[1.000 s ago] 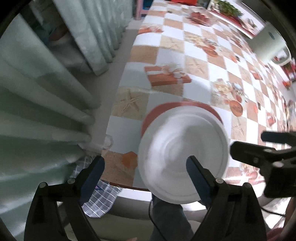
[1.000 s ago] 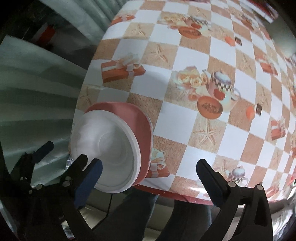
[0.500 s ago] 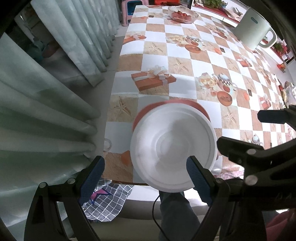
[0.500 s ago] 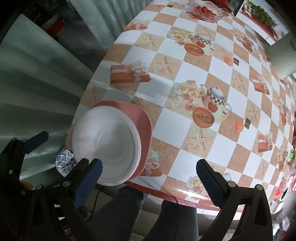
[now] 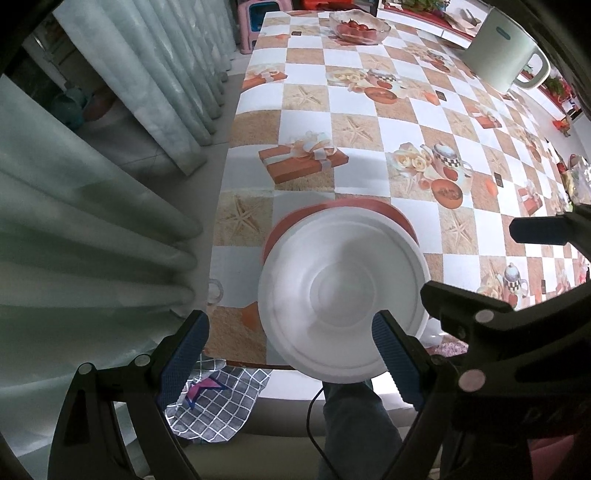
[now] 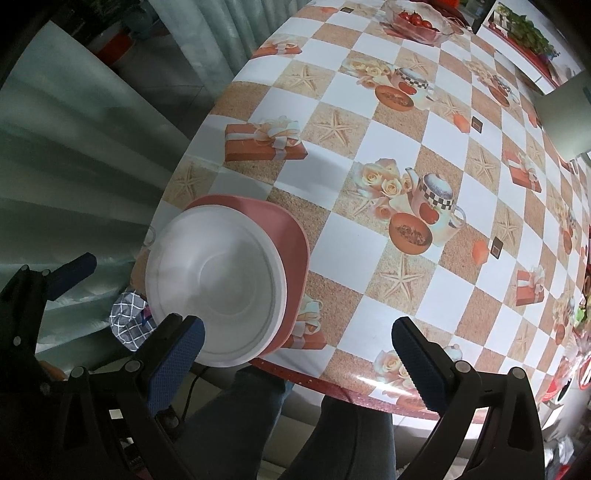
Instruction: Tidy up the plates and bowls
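Left wrist: white kettle's (image 5: 496, 55) blue mark unreadable.

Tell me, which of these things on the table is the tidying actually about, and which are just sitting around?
Part of the job:
- white bowl, stacked near the table's edge
- pink plate beneath it
- left tongs and right tongs, both open and empty

Just lying about:
- glass dish of tomatoes
- white kettle
- checked cloth below the table
- curtains
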A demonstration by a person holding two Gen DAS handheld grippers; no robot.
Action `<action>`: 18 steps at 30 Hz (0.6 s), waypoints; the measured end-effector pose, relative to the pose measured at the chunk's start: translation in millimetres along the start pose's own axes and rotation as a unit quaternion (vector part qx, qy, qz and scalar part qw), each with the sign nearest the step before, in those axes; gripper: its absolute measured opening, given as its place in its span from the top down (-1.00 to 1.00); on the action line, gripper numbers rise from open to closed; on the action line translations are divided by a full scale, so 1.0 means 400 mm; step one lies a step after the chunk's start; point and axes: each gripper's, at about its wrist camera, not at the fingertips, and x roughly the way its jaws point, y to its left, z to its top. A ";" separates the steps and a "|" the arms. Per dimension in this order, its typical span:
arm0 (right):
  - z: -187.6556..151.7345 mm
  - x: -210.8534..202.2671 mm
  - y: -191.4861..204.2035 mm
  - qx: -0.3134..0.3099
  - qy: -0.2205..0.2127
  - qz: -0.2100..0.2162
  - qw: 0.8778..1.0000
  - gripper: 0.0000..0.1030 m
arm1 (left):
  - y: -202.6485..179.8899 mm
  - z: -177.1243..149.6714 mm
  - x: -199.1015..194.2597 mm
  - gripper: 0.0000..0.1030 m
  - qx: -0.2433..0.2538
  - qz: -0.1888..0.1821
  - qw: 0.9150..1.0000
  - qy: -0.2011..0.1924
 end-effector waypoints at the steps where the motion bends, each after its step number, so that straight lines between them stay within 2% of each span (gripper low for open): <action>1: 0.001 0.000 -0.001 0.002 0.000 0.000 1.000 -0.98 | 0.000 0.002 0.001 -0.78 0.001 0.000 1.000 0.000; 18: 0.003 0.004 -0.004 -0.005 0.004 0.002 1.000 -0.98 | -0.005 0.006 0.002 -0.78 0.005 0.003 1.000 0.001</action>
